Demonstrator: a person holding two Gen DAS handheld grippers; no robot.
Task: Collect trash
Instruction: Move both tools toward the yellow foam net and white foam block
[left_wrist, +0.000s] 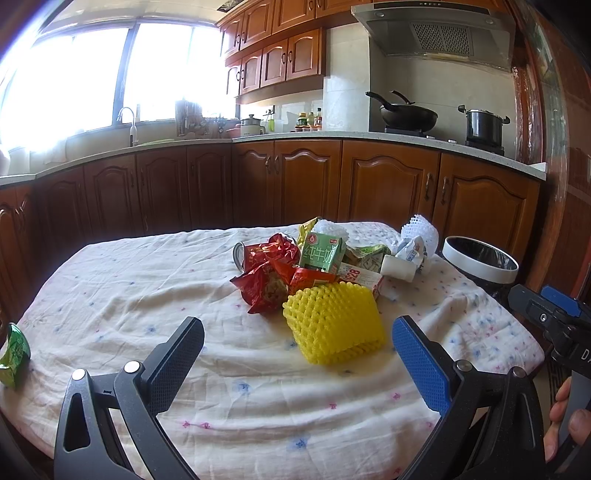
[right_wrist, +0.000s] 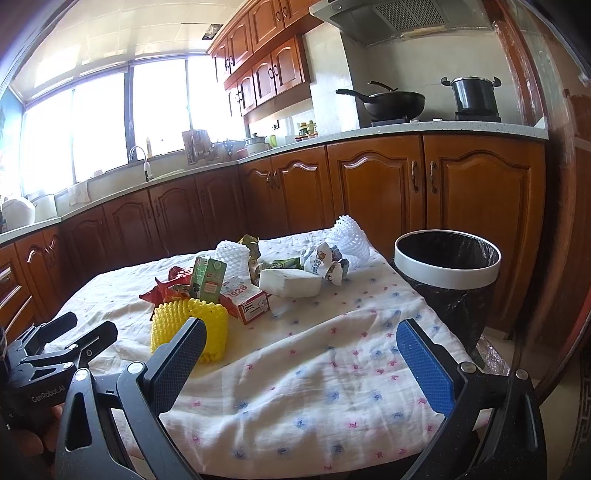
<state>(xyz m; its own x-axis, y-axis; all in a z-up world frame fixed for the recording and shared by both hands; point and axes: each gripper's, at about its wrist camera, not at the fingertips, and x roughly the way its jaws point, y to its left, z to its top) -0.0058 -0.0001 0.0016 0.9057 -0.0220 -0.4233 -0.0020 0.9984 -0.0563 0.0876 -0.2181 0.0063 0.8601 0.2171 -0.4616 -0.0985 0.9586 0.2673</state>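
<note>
Barely begun, by the look of it: a heap of trash still piled toward the far right part of the table (left_wrist: 110, 332), draped in a white cloth with pink and blue specks

Nearest in the heap, a yellow foam fruit net (left_wrist: 334, 325); behind it crumpled red foil snack wrappers (left_wrist: 266, 280), a green milk carton (left_wrist: 321, 253), a flat red-and-white "1928" box (right_wrist: 245, 301), a white foam block (right_wrist: 290, 282), a crumpled white printed wrapper (right_wrist: 325, 264) and two white foam nets (right_wrist: 351, 236)

Off the table's right edge, a round bin with a white rim and black liner (right_wrist: 447, 273); nothing visible inside from these angles, interior mostly dark

Left tool (left_wrist: 297, 354) spread wide, holding nothing, hovering over the near edge, aimed at the yellow net

Right tool (right_wrist: 301, 356) likewise wide and empty, over the near right corner, between the heap and the bin

Left to do, apparently: every piece into the bin

Only in the left view: a green wrapper (left_wrist: 14, 354) alone at the left edge, and a metal can (left_wrist: 239, 254) behind the red foil

Only in the right view: the bin's full height
</note>
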